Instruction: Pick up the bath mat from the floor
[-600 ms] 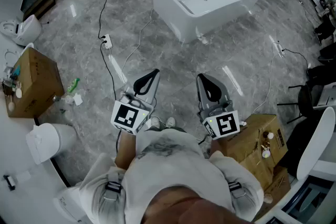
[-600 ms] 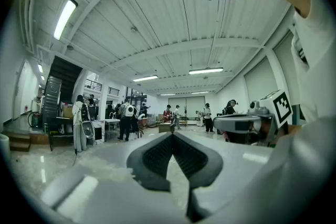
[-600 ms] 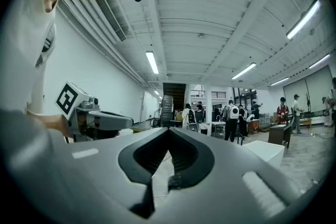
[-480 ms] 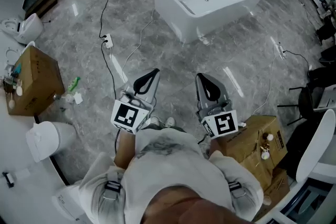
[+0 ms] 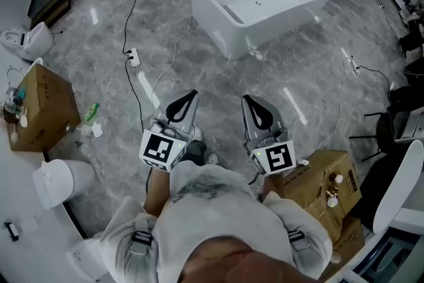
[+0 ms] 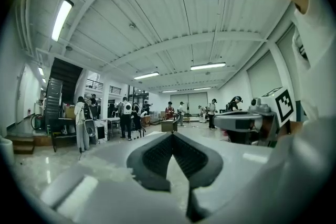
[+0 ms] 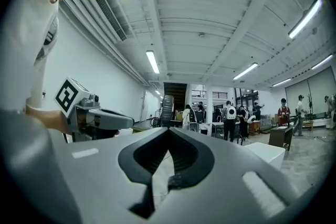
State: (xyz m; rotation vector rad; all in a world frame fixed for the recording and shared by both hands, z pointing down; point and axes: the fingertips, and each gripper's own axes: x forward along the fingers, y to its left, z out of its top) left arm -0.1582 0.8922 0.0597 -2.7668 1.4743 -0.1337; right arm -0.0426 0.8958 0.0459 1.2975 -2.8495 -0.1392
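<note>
Holding both tools level at my chest, I have the left gripper (image 5: 186, 103) and the right gripper (image 5: 256, 109) with jaws closed, tips together and nothing between them. I see no bath mat anywhere on the grey floor (image 5: 218, 73); it may lie hidden beyond the bathtub (image 5: 265, 0) straight ahead. Neither arm is nearer.

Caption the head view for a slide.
Shut, empty left gripper and right gripper above grey marble floor, before white rectangular bathtub.
</note>
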